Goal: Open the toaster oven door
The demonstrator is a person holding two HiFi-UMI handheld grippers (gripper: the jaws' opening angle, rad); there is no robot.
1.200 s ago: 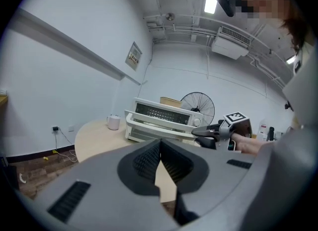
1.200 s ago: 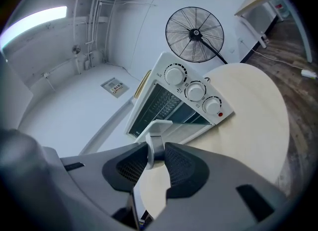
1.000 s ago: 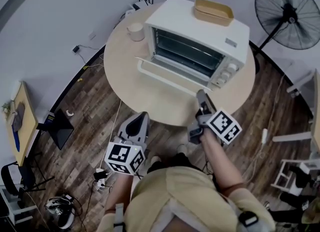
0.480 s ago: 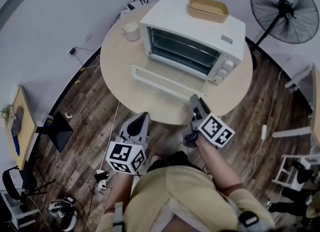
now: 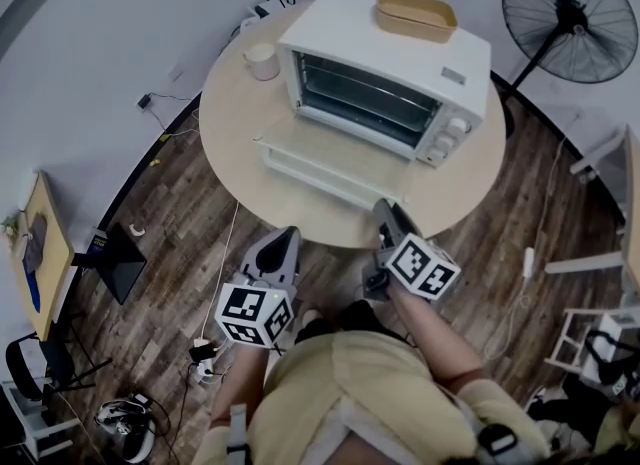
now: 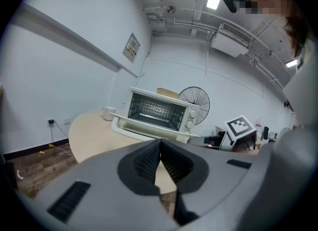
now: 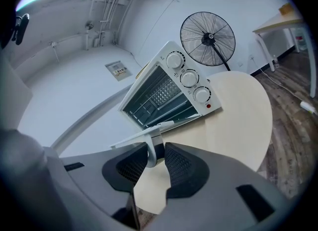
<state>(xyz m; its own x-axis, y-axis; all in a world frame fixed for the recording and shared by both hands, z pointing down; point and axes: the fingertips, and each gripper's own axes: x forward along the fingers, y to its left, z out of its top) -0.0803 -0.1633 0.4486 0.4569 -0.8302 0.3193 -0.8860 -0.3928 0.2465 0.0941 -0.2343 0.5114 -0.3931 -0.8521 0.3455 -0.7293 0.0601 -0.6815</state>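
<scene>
The opening is being judged all but complete: the door (image 5: 325, 158) of the toaster oven (image 5: 400, 48) is being held dropped near level over the table (image 5: 225, 123), toward seven o'clock from the white cabinet. The wire rack (image 5: 365, 103) is being left exposed, and only letting go appears outstanding. The handle (image 7: 149, 134) is being grasped at its five o'clock end by the right gripper (image 7: 158, 149), while the left gripper (image 6: 160, 143) is being kept clenched on nothing, off the table edge at seven o'clock.
</scene>
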